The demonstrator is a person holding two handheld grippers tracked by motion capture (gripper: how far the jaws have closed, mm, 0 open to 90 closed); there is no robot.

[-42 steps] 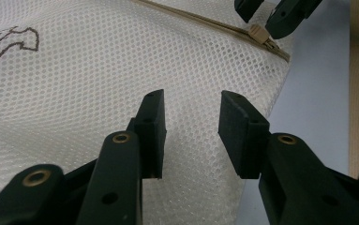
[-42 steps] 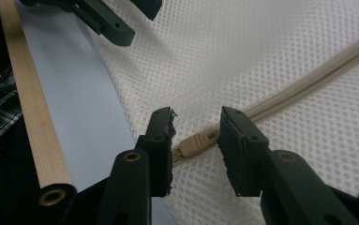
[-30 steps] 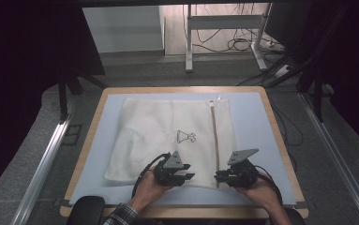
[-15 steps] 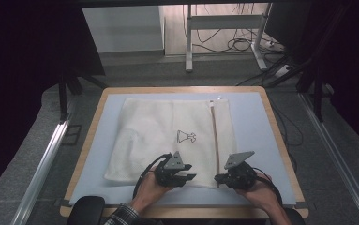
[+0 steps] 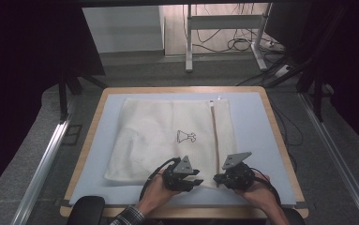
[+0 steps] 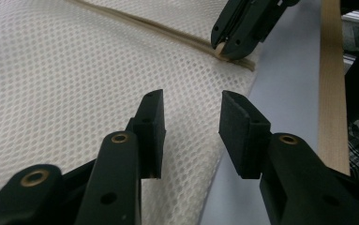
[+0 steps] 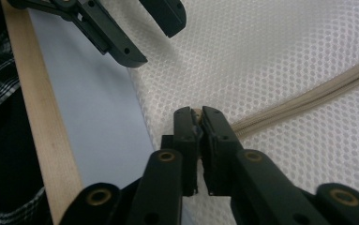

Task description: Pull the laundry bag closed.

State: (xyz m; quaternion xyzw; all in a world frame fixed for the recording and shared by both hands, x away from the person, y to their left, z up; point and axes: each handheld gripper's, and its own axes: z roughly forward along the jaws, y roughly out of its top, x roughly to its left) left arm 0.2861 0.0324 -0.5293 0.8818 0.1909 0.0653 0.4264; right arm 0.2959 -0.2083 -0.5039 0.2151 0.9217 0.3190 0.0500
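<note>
Right gripper (image 7: 198, 123) clamped on the beige zipper's (image 7: 303, 101) near end; the zip's long axis runs straight away from it across the white mesh laundry bag (image 5: 168, 136). Left gripper (image 6: 191, 123) – jaws apart, holding nothing – hovers just beside. Since a second ago: right jaws have closed tighter on the zip end; hands barely shifted.

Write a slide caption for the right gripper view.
Right gripper pinches the zipper pull at the mesh bag edge.

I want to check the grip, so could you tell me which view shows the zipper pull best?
The right gripper view: the zipper pull sits close up, pinched in the right gripper. The left gripper view shows it farther off; in the high view it is too small to make out.
</note>
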